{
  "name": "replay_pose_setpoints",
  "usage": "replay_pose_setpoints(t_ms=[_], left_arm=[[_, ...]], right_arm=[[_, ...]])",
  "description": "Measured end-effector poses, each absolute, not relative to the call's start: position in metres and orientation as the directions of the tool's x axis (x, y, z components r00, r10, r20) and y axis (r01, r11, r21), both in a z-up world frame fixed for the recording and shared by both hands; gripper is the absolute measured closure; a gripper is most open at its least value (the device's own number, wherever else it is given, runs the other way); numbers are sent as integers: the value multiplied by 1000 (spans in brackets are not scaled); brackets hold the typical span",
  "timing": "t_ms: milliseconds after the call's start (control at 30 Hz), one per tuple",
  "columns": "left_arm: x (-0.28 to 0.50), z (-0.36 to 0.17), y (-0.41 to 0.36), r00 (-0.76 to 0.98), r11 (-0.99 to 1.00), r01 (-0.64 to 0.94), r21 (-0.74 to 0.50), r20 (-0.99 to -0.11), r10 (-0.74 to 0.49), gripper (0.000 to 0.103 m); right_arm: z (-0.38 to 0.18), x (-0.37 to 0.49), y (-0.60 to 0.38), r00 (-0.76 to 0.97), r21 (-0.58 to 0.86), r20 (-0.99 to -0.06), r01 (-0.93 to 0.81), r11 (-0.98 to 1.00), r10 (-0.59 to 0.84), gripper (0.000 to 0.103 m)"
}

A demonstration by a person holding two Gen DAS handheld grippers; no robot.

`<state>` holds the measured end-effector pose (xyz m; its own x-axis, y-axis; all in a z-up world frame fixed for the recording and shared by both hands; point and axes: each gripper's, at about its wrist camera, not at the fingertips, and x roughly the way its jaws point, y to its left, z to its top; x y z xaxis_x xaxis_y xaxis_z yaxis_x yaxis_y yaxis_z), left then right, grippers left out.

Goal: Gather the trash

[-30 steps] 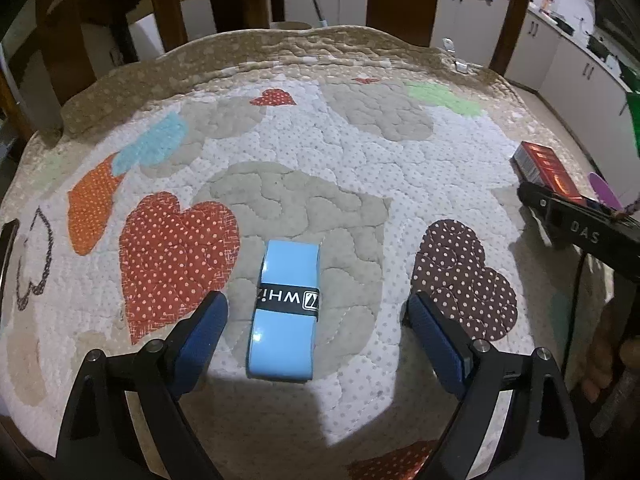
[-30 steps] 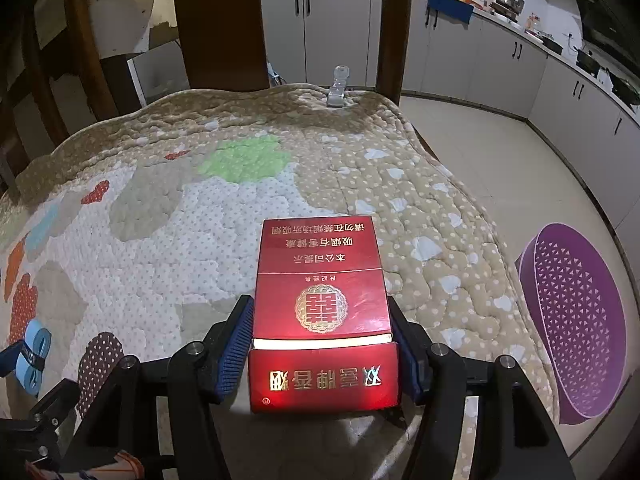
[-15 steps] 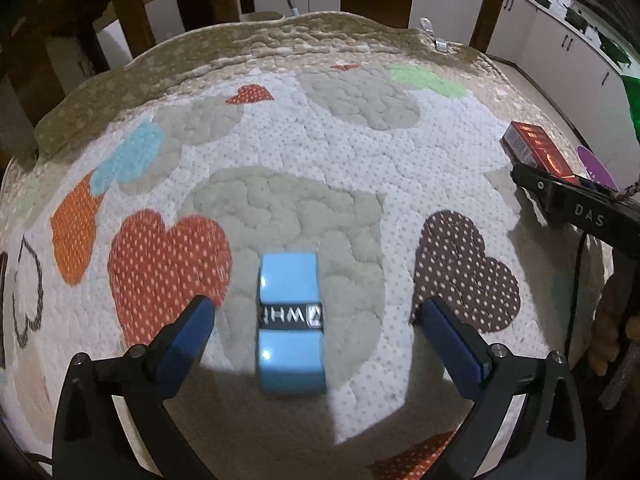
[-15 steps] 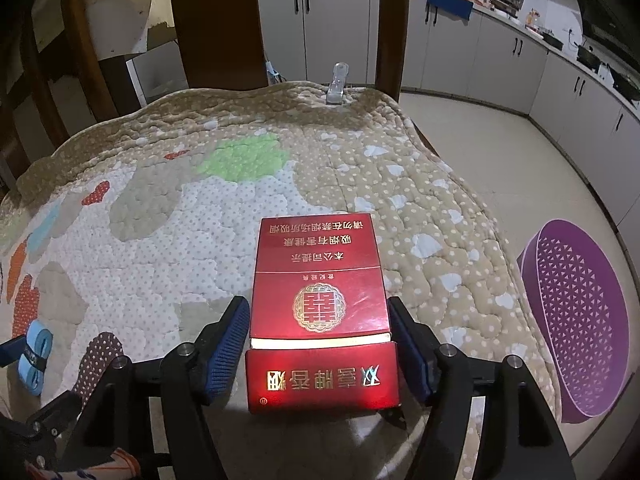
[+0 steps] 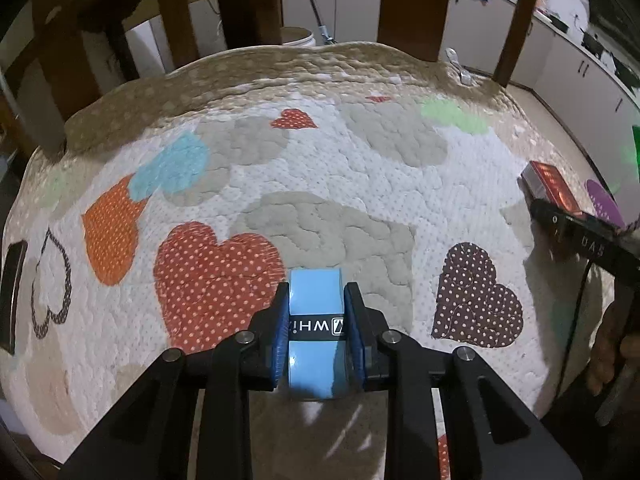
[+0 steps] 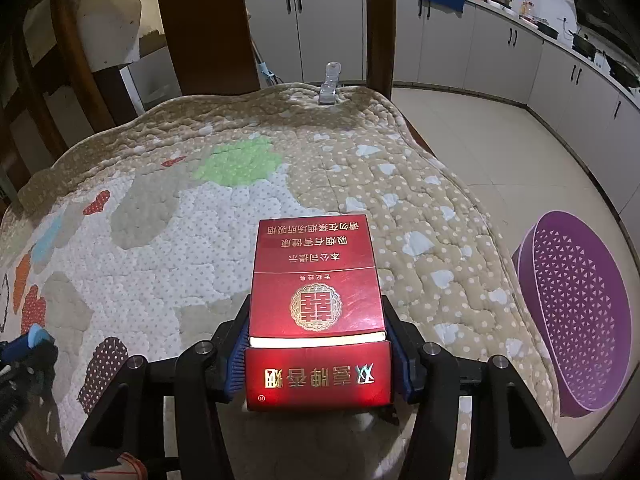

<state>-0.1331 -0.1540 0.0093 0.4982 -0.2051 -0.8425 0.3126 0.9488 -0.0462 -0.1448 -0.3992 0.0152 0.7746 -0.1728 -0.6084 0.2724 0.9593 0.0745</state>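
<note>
My left gripper (image 5: 315, 300) is shut on a light blue packet (image 5: 315, 300) with a black band, its blue pads pressed against both sides, low over the quilted table cover (image 5: 320, 152). My right gripper (image 6: 316, 320) is shut on a red cigarette box (image 6: 316, 280) with gold characters, held just above the cover near the table's right edge. The red box also shows at the right of the left wrist view (image 5: 550, 184), and the blue packet at the far left of the right wrist view (image 6: 38, 334).
A purple perforated basket (image 6: 580, 312) stands on the floor to the right of the table. Wooden chairs (image 6: 204, 28) stand behind the table. A clear clip (image 6: 330, 88) holds the cover at the far edge. A dark flat object (image 5: 10, 280) lies at the left edge.
My left gripper has closed from wide open onto the blue packet. My right gripper has stayed shut on the red box with hardly any movement.
</note>
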Motion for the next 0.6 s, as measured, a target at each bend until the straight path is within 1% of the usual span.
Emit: replay_pose_setpoints(t_ms=[100, 200, 400, 600], left_arm=[[-139, 16, -154, 502, 948, 315, -54, -838, -215, 78], [-148, 31, -160, 534, 941, 338, -31, -816, -219, 78], [-159, 61, -168, 577, 926, 378, -16, -778, -249, 78], [-170, 82, -174, 602, 909, 416, 0, -749, -275, 78]], right_arm=[[16, -148, -398, 782, 82, -602, 262, 962, -162, 43], [18, -156, -397, 799, 110, -587, 240, 965, -132, 43], [30, -180, -393, 852, 184, -520, 178, 967, -58, 42], [48, -210, -390, 879, 225, -477, 152, 963, -27, 42]])
